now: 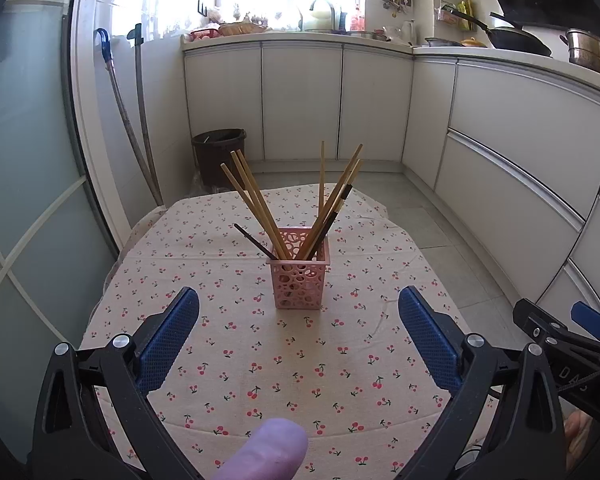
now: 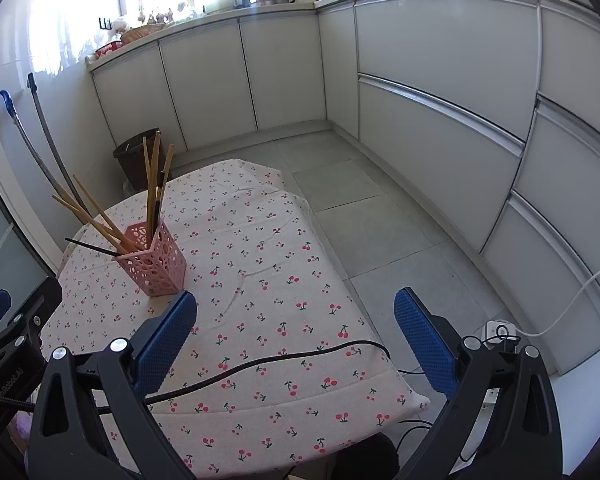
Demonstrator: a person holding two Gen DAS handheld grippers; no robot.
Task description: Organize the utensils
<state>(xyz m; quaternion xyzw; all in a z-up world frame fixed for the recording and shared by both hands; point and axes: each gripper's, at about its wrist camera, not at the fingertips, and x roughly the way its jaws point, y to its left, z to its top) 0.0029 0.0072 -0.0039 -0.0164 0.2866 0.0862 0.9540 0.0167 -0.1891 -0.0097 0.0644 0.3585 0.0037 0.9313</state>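
Note:
A pink perforated holder (image 1: 300, 276) stands upright on the cherry-print tablecloth (image 1: 260, 344), with several wooden and dark chopsticks (image 1: 256, 196) fanned out of its top. My left gripper (image 1: 299, 312) is open, just short of the holder, nothing between its blue pads (image 1: 168, 340). In the right wrist view the holder (image 2: 154, 264) sits at the left with chopsticks (image 2: 154, 184) leaning out. My right gripper (image 2: 296, 316) is open and empty over the table's right side, the holder beyond its left finger.
A black cable (image 2: 284, 360) lies across the table's near edge. A dark waste bin (image 1: 219, 152) stands on the floor behind the table, mop handles (image 1: 140, 120) lean on the wall. White cabinets (image 2: 440, 92) line the right. A power strip (image 2: 500, 332) lies on the floor.

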